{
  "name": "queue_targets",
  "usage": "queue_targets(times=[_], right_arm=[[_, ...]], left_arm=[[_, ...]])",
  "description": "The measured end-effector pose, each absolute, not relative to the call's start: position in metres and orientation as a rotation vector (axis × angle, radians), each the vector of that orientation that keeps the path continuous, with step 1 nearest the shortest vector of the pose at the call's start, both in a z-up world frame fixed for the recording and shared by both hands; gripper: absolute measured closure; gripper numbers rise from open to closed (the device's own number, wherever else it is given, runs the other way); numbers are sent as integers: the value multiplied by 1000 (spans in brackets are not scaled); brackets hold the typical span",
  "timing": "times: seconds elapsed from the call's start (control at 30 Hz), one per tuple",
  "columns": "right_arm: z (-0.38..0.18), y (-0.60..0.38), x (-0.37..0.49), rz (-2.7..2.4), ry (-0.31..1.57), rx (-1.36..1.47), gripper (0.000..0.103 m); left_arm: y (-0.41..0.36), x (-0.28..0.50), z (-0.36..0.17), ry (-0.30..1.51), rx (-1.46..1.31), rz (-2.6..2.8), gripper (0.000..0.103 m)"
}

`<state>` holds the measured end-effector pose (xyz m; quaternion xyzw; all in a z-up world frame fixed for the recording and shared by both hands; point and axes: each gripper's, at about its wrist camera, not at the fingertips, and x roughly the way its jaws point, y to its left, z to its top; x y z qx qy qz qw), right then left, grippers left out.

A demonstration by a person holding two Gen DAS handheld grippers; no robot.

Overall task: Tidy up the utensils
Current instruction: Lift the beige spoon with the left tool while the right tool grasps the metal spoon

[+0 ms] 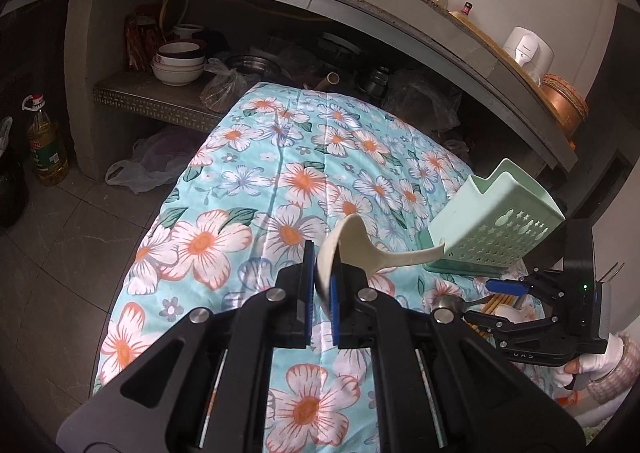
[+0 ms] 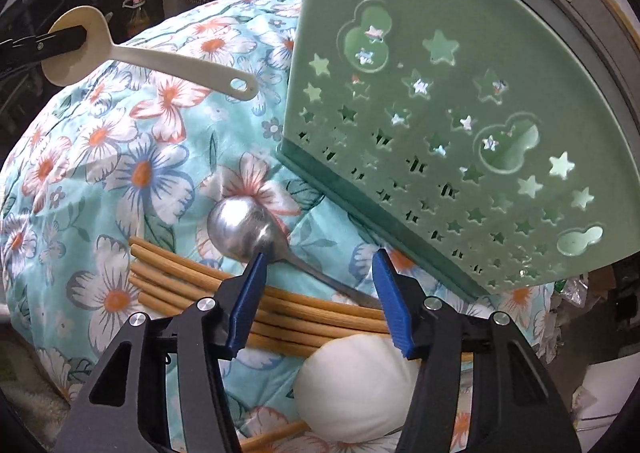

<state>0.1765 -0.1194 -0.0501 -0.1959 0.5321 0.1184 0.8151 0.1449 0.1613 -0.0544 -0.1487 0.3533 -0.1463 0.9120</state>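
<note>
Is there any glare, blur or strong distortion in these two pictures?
Left wrist view: fisheye bends the counter edge into an arc; corners dark; focus sharp. Right wrist view: window glare on the metal spoon; the green holder looms large and curved; no motion blur.

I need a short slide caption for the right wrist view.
Open right gripper above metal spoon and chopsticks, beside green holder.
</note>
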Motion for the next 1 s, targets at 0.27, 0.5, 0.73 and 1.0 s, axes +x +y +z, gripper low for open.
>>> queue_targets(times=[0.27, 0.5, 0.73, 1.0], right_arm=[[-54, -109, 167, 389, 1132, -649, 49], [-69, -81, 163, 455, 1065, -860, 49], [-66, -62, 161, 427, 1021, -827, 72], [-68, -41, 129, 307, 855, -983, 83]], left_arm=[[160, 148, -60, 732, -324, -310, 97], [162, 149, -61, 734, -329, -293, 97], [163, 149, -61, 741, -335, -281, 97], [163, 147, -56, 723, -329, -282, 97]])
